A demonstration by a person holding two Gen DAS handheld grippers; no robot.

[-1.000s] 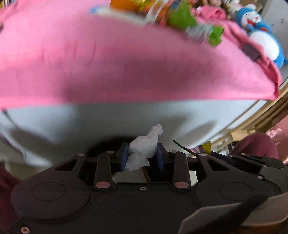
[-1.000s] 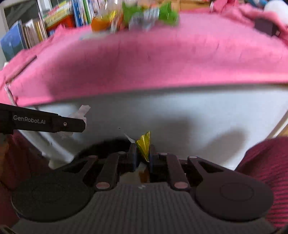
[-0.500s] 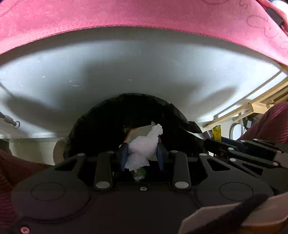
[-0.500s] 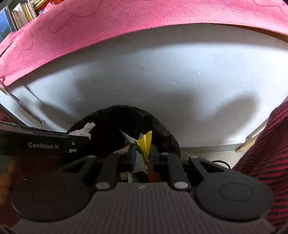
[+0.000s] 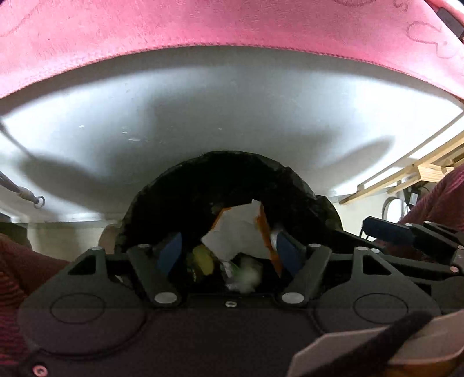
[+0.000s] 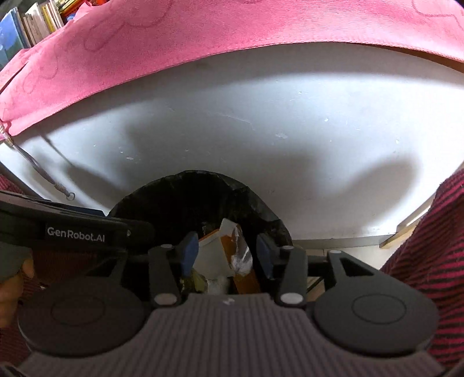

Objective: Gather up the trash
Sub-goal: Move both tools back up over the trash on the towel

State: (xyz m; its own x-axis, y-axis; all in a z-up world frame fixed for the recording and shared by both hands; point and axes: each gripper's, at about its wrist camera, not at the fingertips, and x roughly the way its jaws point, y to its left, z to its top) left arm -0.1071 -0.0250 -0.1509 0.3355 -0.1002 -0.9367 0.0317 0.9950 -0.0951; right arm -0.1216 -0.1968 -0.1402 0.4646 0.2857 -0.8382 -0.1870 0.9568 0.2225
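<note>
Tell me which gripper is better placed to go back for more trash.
Probably either: the left gripper and right gripper both hang over the black bin, jaws opening with nothing pinched.

Black-lined trash bin (image 5: pixel 226 185) stands open-mouthed against the white panel below the pink cloth, holding a white-and-orange carton (image 5: pixel 240 232) tilted on edge, a crinkled clear wrapper (image 6: pixel 240 252) against it, a yellow-green scrap (image 5: pixel 203 259) and a white tissue wad (image 5: pixel 246 277) lower down.

Pink cloth (image 5: pixel 203 23) over white panel (image 5: pixel 232 110)
</note>
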